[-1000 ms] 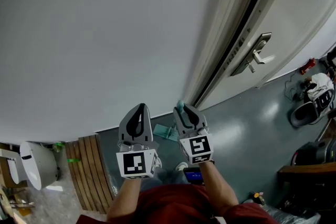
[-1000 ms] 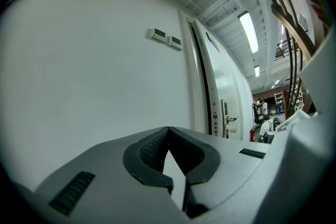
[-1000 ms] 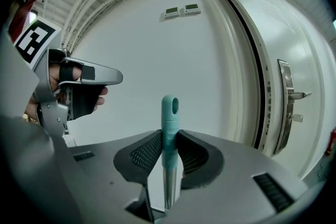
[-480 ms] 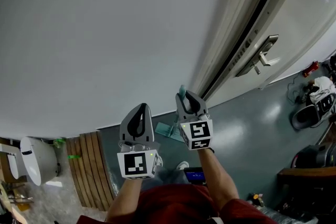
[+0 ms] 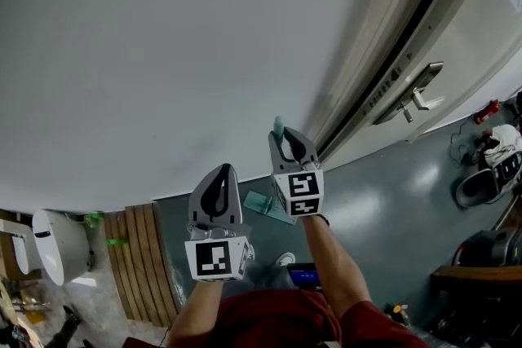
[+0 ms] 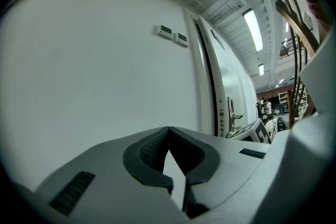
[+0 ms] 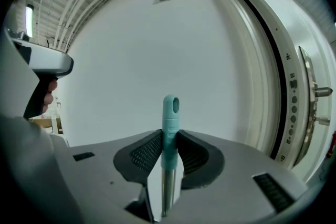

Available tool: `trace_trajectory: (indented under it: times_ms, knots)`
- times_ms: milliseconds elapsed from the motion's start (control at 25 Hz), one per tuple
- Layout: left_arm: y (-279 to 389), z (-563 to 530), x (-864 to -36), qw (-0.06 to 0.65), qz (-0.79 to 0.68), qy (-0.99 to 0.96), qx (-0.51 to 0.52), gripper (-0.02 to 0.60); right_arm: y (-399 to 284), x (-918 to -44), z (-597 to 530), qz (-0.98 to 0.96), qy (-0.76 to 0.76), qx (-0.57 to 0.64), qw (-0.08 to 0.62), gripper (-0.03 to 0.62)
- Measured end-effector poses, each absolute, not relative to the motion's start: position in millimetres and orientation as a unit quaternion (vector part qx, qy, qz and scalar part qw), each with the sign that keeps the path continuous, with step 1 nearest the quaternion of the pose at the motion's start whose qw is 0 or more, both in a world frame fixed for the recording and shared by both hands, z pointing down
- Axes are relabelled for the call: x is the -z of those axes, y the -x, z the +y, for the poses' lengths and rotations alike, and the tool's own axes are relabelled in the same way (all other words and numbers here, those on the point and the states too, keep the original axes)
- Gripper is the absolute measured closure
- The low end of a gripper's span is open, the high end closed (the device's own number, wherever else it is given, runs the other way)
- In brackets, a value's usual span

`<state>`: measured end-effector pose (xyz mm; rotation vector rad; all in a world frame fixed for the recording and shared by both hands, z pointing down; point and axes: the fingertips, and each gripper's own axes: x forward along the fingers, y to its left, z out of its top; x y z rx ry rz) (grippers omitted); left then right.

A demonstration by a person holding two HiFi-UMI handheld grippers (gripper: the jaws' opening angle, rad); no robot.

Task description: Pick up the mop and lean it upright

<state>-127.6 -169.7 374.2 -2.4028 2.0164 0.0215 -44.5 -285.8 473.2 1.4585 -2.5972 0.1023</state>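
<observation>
The mop's teal handle end sticks up between the pads of my right gripper, which is shut on it; its metal shaft runs down out of sight behind the jaws. In the head view the handle tip pokes above the right gripper, close to the white wall beside the door frame. Low on the floor, between the two grippers, lies the teal mop head. My left gripper hangs to the left and lower, shut with nothing in it.
A white wall fills the left and middle. A pale door with a metal lever handle runs up the right. On the grey floor there are a wooden slat board, a white bin, shoes and a blue-screened device.
My right gripper has risen with the mop handle and moved closer to the wall. The left gripper has stayed about where it was.
</observation>
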Motion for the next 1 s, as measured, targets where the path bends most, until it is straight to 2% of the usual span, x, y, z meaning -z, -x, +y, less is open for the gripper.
trace_trajectory:
  times_ms: [1000]
  knots:
    - [135, -191, -383, -0.008, 0.641, 0.768, 0.001, 0.568, 58, -484, -357, -0.855, -0.507, -0.047, 0.097, 0.485]
